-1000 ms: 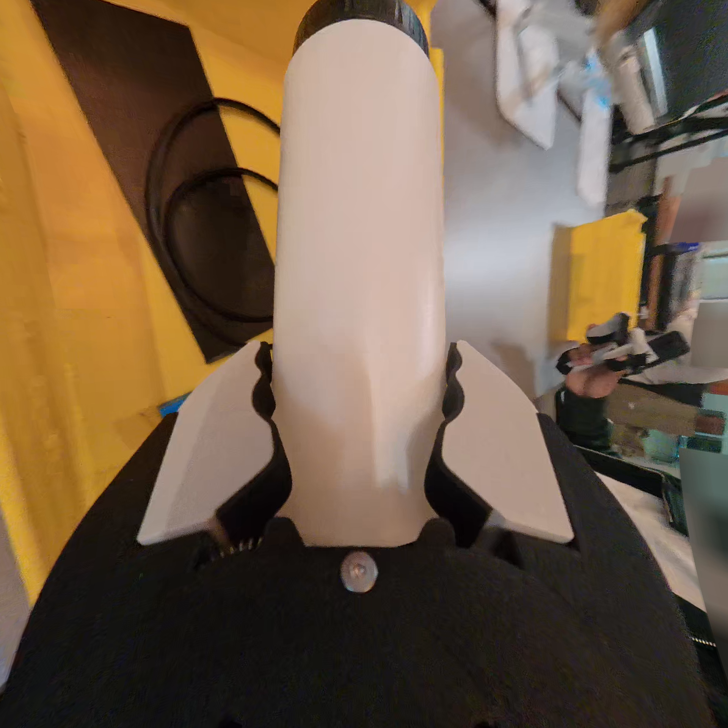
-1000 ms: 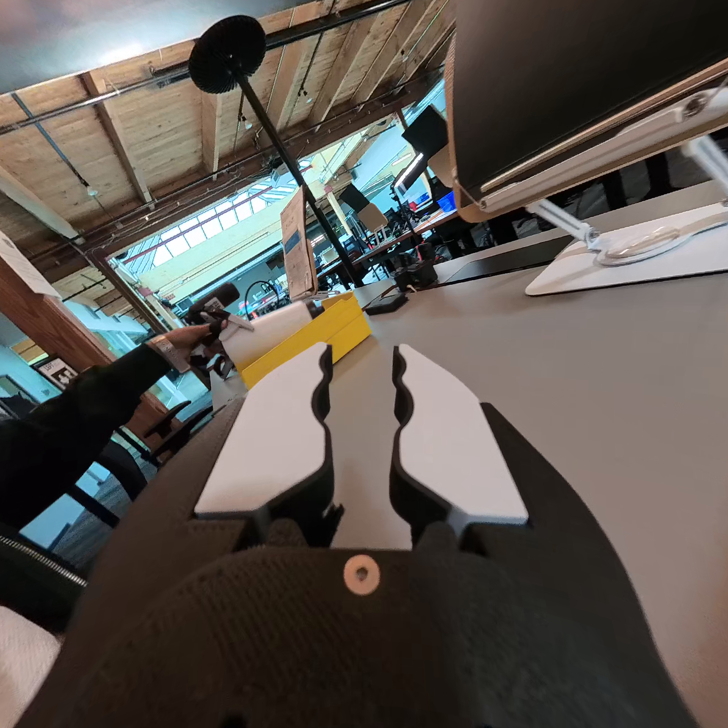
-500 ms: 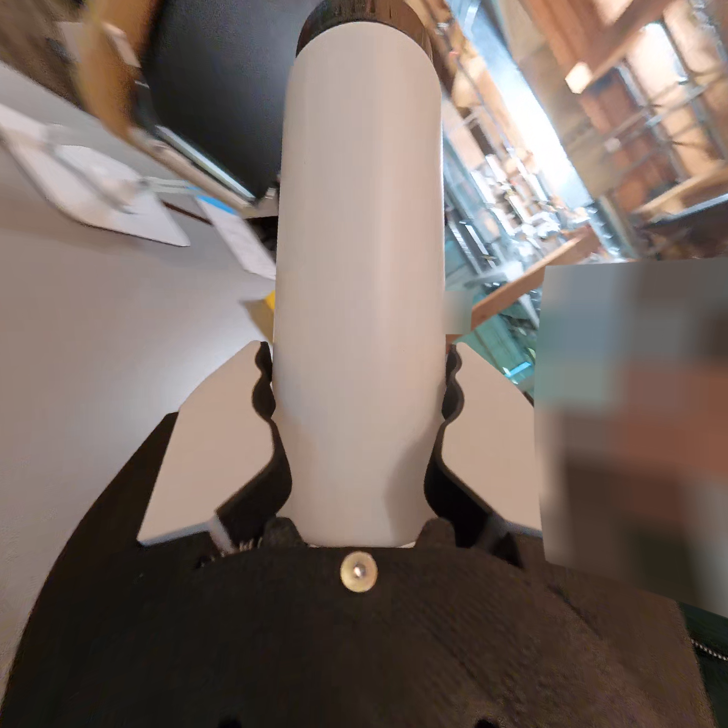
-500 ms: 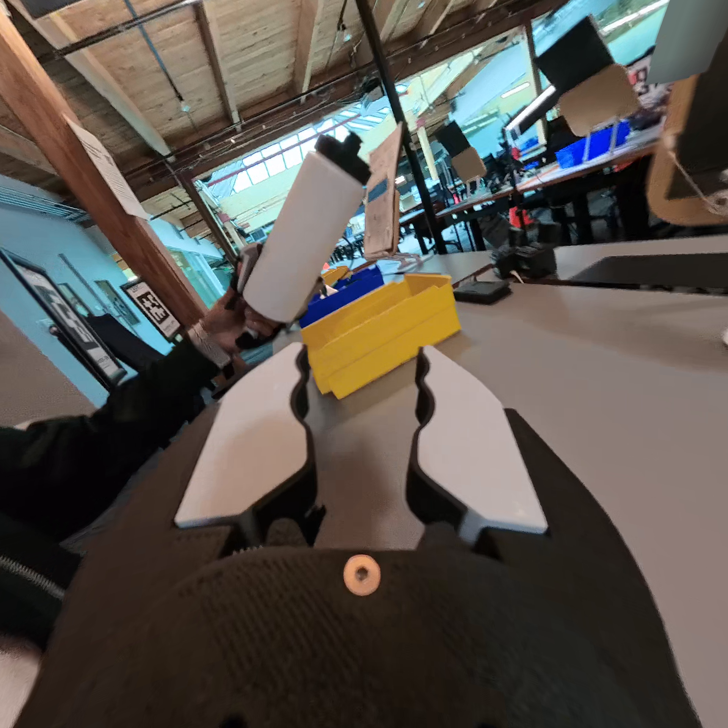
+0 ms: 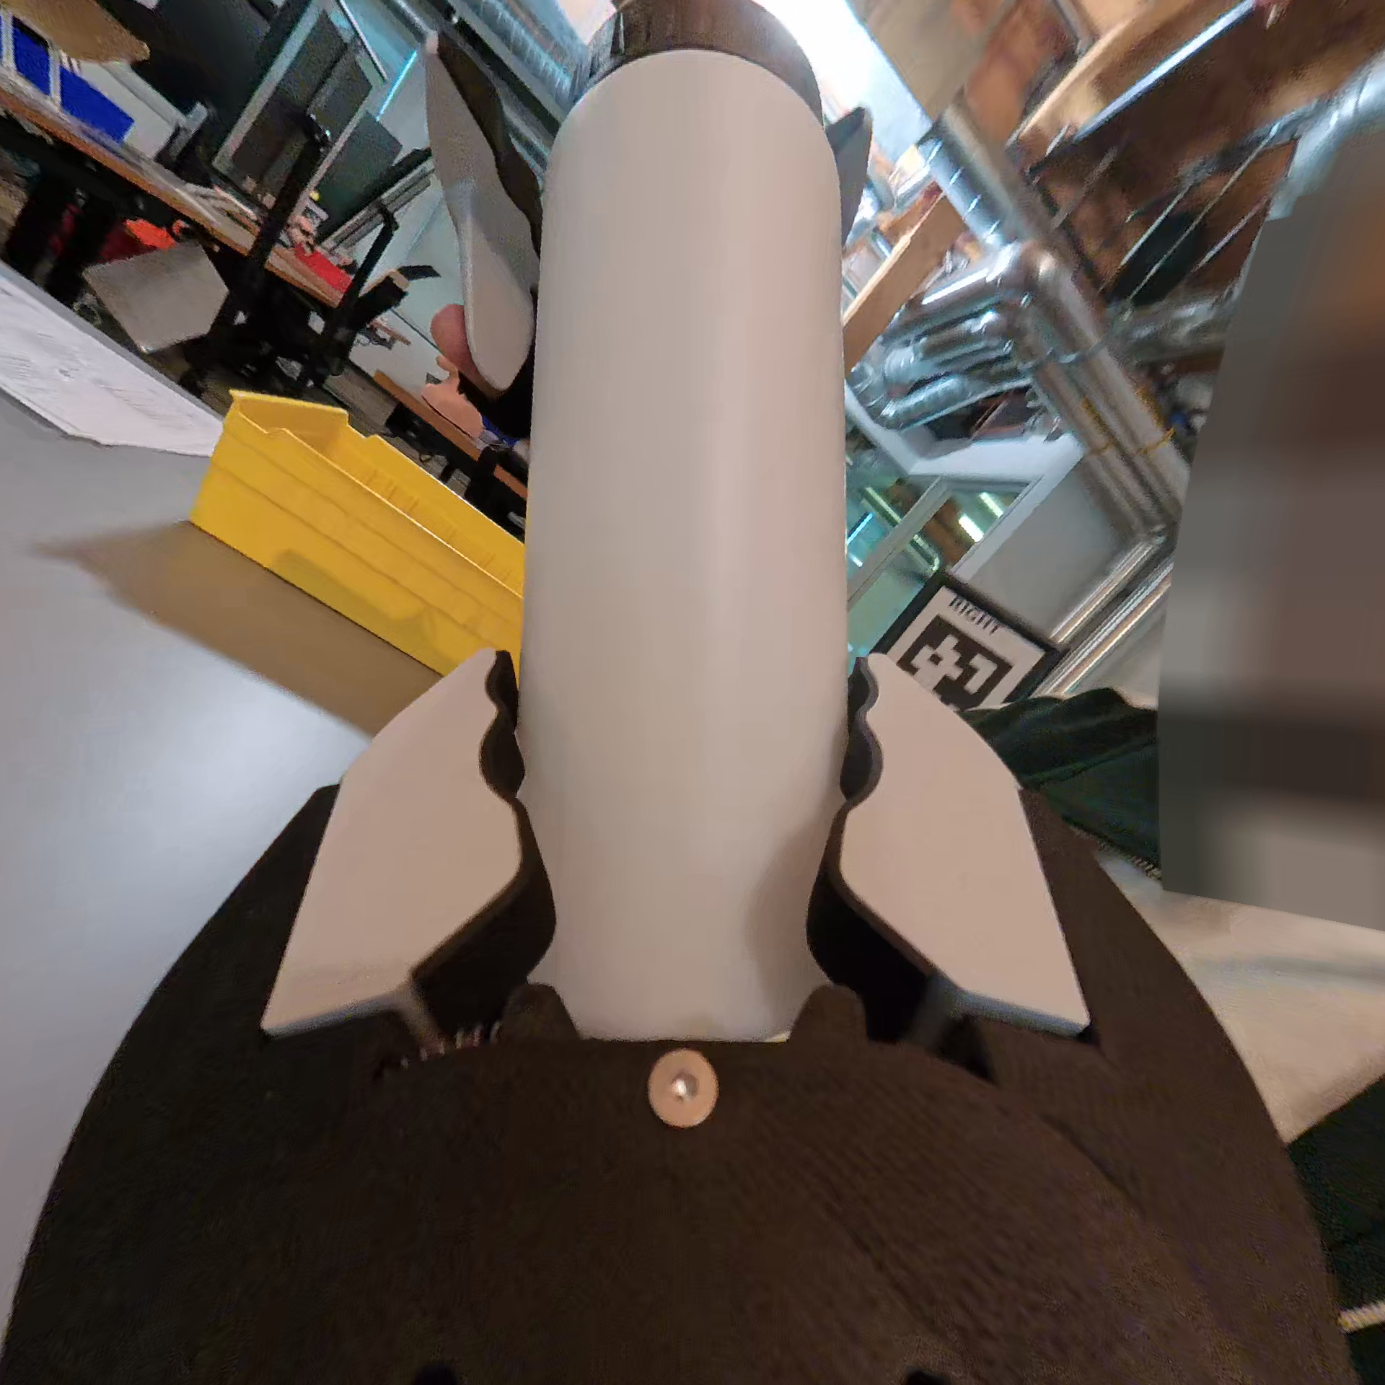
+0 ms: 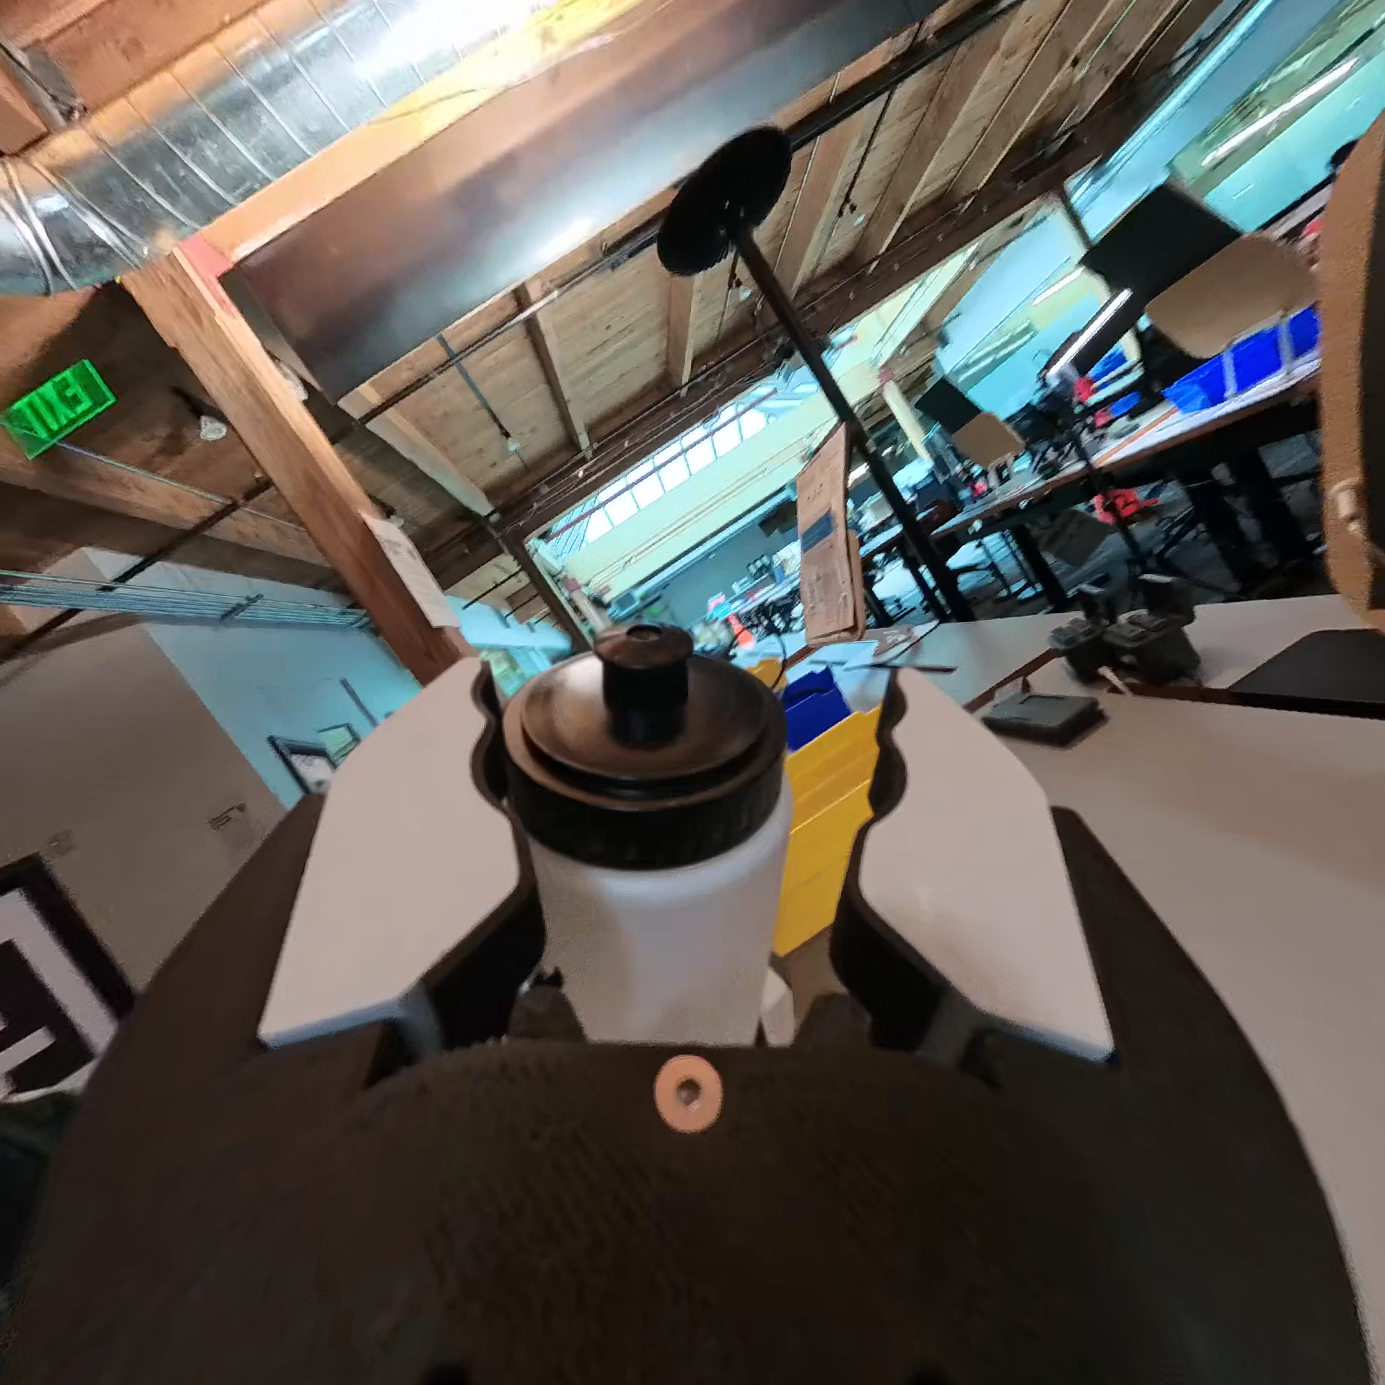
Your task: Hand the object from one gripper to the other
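the bottle point(image 5: 686, 524) stands between the left gripper's point(image 5: 682, 712) fingers, its top between the right gripper's point(image 6: 686, 719), the bin point(image 5: 360, 517) behind on the table point(image 5: 150, 749).

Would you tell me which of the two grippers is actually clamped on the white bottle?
The left gripper: both fingers press the bottle low down. The right gripper only straddles its cap end, a gap showing.

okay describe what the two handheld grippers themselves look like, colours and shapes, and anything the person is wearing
The left gripper and the right gripper look alike: two flat, light grey wedge-shaped plates, each lined on its inner edge with wavy black padding. Both sit on a rounded, textured black body with a round silver screw at its centre. No cables show. A dark sleeve appears beside the left one.
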Tool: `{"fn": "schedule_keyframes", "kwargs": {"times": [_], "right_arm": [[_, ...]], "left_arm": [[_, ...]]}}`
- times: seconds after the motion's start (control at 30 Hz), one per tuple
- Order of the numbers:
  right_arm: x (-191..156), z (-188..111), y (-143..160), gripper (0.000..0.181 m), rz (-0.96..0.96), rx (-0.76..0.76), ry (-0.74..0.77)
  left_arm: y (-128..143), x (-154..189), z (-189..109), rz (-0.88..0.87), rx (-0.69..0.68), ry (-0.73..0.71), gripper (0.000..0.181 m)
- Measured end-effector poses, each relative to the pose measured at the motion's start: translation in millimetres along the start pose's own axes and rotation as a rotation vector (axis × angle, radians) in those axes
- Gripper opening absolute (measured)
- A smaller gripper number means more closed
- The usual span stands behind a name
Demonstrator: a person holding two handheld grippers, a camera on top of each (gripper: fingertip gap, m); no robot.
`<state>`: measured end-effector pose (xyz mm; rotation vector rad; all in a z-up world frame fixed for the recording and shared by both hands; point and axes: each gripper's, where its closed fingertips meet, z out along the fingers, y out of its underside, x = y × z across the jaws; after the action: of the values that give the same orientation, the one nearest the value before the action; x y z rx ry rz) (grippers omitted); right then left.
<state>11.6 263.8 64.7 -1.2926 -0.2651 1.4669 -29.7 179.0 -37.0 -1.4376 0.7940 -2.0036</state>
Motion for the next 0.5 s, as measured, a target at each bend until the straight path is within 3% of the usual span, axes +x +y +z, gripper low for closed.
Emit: {"fn": "schedule_keyframes", "kwargs": {"times": [0.13, 0.23, 0.33, 0.5], "right_arm": [[-16, -7, -3, 0.084, 0.013, -0.031, -0.056], [-23, -8, 1, 0.101, -0.071, -0.087, -0.045], [-38, -9, 3, 0.078, -0.11, -0.095, -0.076], [-53, -11, 0, 0.077, -0.141, -0.095, -0.098]], "left_arm": [[5, 3, 13, 0.032, 0.027, 0.022, 0.085], [4, 5, 19, 0.052, 0.039, 0.001, 0.085], [5, 15, 24, 0.077, 0.047, 0.031, 0.085], [5, 24, 28, 0.147, 0.072, 0.019, 0.086]]}}
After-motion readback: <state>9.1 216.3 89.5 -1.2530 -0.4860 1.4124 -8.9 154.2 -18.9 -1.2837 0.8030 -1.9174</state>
